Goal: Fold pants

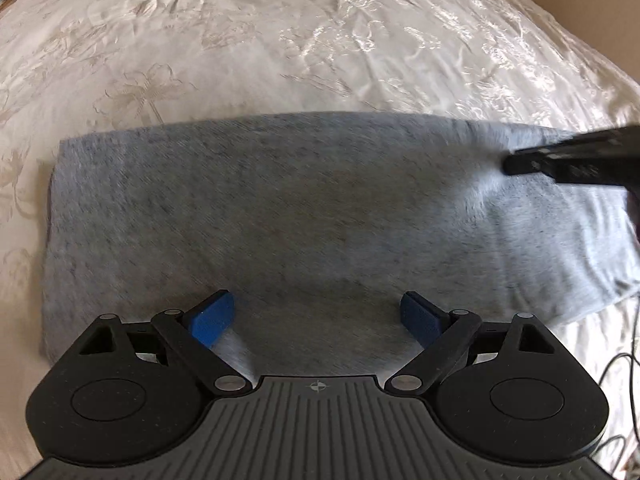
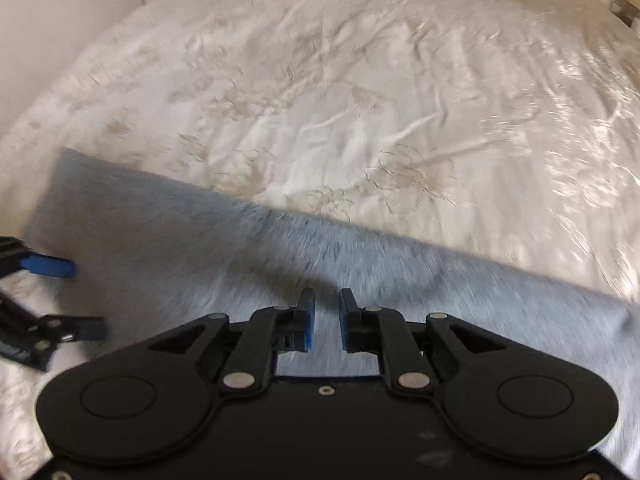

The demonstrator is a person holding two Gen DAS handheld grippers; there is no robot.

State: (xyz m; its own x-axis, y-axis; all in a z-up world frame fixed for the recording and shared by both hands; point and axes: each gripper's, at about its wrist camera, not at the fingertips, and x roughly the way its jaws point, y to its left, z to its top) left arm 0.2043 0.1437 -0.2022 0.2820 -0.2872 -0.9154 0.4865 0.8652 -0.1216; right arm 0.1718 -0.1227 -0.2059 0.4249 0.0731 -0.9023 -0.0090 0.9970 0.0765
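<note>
Left wrist view – left claw [image 1: 316, 316] spread wide over grey pants [image 1: 280, 208]; right claw [image 2: 327, 318] narrowly parted, empty

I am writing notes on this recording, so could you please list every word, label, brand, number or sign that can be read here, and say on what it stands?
No readable text in either view.
Left gripper body: a small crosshair mark only, no letters.
Items at the room's edge beyond the bed cover: too small and blurred to read.
Grey pants, right gripper: no print or label visible.
</note>
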